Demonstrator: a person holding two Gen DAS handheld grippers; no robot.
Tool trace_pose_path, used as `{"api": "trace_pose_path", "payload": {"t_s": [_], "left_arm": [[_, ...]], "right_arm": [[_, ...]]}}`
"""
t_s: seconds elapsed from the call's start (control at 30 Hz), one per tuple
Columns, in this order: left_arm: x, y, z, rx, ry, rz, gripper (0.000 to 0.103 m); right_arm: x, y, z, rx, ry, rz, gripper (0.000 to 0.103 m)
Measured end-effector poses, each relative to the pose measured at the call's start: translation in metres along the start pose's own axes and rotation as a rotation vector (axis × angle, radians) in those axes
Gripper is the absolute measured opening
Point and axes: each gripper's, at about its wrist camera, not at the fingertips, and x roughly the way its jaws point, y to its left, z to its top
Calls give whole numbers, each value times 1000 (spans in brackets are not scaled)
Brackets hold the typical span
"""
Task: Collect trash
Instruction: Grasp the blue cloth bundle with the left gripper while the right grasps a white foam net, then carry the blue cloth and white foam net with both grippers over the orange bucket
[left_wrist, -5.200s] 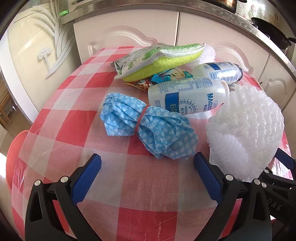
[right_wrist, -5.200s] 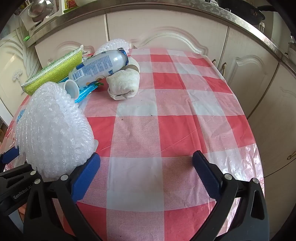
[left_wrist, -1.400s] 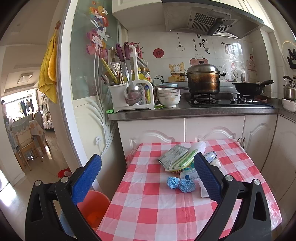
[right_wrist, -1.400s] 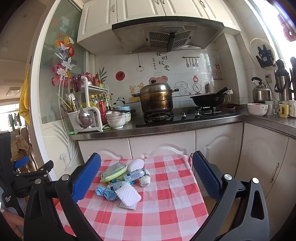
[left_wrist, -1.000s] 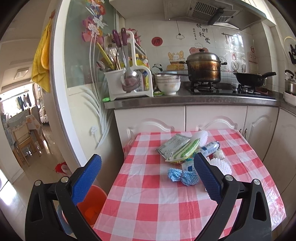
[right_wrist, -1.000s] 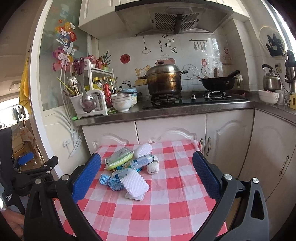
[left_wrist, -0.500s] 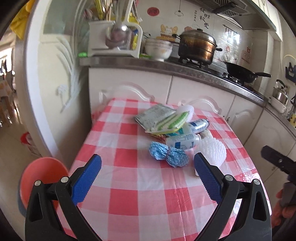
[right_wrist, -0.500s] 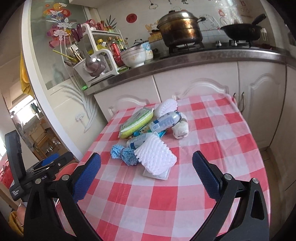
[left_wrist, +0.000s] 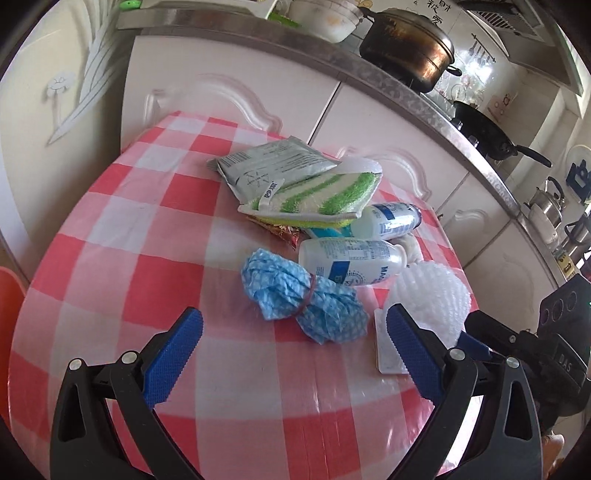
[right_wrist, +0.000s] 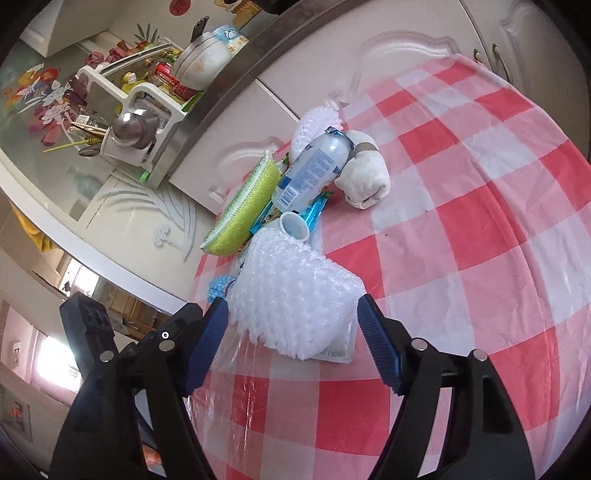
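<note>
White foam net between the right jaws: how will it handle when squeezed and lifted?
The white foam net looks airy and mesh-like, so it is probably very light and will squash under the right gripper. It rests on a flat white card, which likely stays behind or slides.

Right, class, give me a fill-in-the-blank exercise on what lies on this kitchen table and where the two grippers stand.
1. The tablecloth is checked white and ____.
2. The blue cloth bundle is tied round its middle with a rubber ____.
3. The right gripper has just been closing around the white foam ____, with its jaws on either side of it.
4. The left gripper is open and holds ____.

Missing words: red; band; net; nothing
</note>
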Motion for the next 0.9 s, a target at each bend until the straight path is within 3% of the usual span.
{"api": "trace_pose_path", "payload": {"t_s": [0.27, 0.3, 0.33, 0.37, 0.57, 0.6, 0.7, 0.9], "left_arm": [[26, 2, 10, -14, 17, -34, 95], [27, 2, 10, -13, 19, -30, 90], [30, 2, 10, -11, 28, -26, 69], [33, 2, 10, -15, 48, -21, 60], [30, 7, 5, -36, 44, -31, 45], [29, 8, 5, -37, 42, -33, 44], [21, 10, 4, -40, 28, -40, 37], [-1, 13, 2, -35, -11, -50, 31]], "right_arm": [[17, -5, 8, 23, 31, 27, 74], [18, -4, 8, 17, 32, 26, 74], [20, -4, 9, 11, 32, 24, 74], [21, -3, 9, 6, 34, 24, 73], [27, 5, 6, -48, 42, 16, 49], [27, 6, 5, -59, 36, 8, 36], [27, 9, 3, -77, 37, -6, 15], [20, 18, -2, -127, 24, -38, 9]]}}
